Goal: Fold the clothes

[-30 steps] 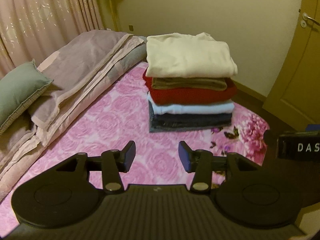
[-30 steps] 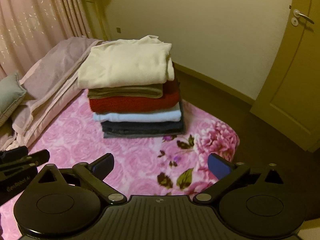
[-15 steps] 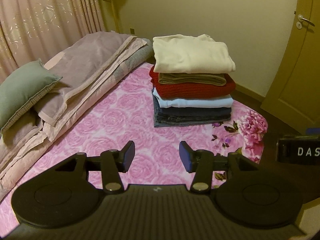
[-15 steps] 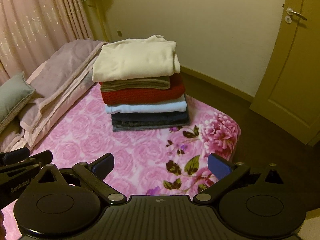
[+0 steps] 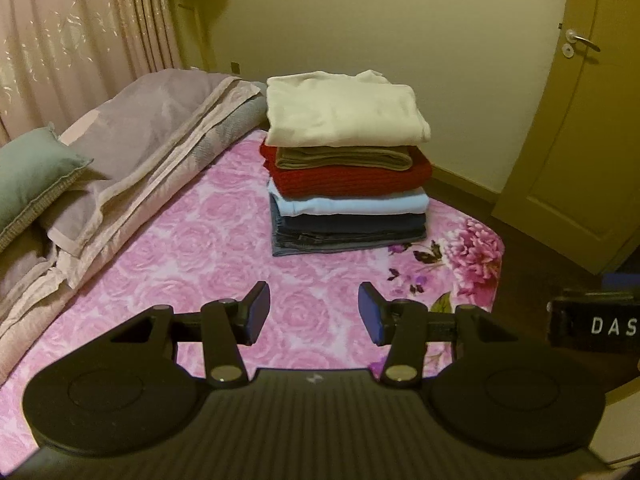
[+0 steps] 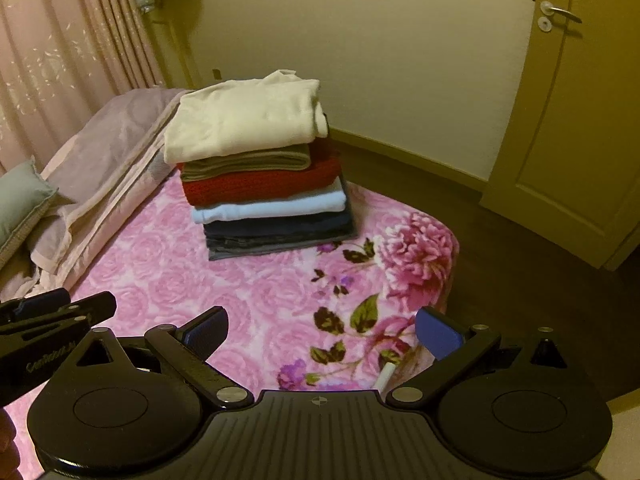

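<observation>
A stack of folded clothes [image 5: 348, 184] stands on the pink floral bedspread [image 5: 192, 248]: a cream sweater [image 5: 340, 114] on top, then olive, red, light blue and dark denim pieces. It also shows in the right wrist view [image 6: 260, 168]. My left gripper [image 5: 314, 312] is open and empty, held back from the stack above the bedspread. My right gripper [image 6: 320, 330] is open wide and empty, also well short of the stack, near the bed's corner.
A folded mauve quilt [image 5: 152, 148] and a green pillow [image 5: 28, 176] lie along the bed's left side. Curtains [image 5: 80, 40] hang behind. A wall and a closed door [image 5: 580, 120] stand to the right, with dark floor [image 6: 520, 272] past the bed's corner.
Both grippers have drawn back and up from the stack, which now looks smaller and farther. Both stay open and empty. The stack has not moved.
</observation>
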Motion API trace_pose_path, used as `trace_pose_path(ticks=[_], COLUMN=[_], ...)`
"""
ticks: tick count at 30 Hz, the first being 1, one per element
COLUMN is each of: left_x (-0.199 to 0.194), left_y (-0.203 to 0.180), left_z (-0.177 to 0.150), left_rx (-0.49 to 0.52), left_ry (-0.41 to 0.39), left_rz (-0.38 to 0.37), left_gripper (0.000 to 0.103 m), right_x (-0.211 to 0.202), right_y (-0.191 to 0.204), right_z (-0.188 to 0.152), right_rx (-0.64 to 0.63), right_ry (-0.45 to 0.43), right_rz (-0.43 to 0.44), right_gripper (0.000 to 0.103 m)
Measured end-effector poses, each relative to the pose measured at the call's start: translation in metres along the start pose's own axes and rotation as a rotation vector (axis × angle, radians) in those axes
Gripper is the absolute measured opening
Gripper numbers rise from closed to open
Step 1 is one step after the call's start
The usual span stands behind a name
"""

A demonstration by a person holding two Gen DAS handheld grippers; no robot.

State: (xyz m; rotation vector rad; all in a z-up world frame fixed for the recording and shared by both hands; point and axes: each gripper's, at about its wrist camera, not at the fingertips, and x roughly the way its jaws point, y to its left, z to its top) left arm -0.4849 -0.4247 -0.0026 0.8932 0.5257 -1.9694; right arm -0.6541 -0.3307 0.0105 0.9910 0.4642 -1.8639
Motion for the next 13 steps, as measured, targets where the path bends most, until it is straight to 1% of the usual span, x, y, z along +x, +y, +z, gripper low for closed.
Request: trace_pose_path(ticks=[3,6,10,13], left_x=[0.003,0.005,0.002,0.002], left_y=[-0.002,-0.005,-0.01,-0.017], left_z=[0.001,0.002,0.005,0.008], left_rx=[-0.023,-0.029,-0.038,-0.032], left_ry=[0.003,-0.01,-0.062,-0.073], left_rz=[-0.021,-0.002,-0.004,0.005], left_gripper=[0.045,0.045,0.044,0.044], right_x=[-0.001,0.0,0.001,0.002], right_y=[-0.005,-0.008,-0.014,-0.019], right_z=[0.0,0.001,0.002,0.003], right_rx=[0.001,-0.003,-0.006,-0.01], right_ry=[-0.001,0.001,0.01,0.016], right_rz=[0.0,0.004,0.009,0.015], right_gripper=[0.102,0.102,0.102,0.102])
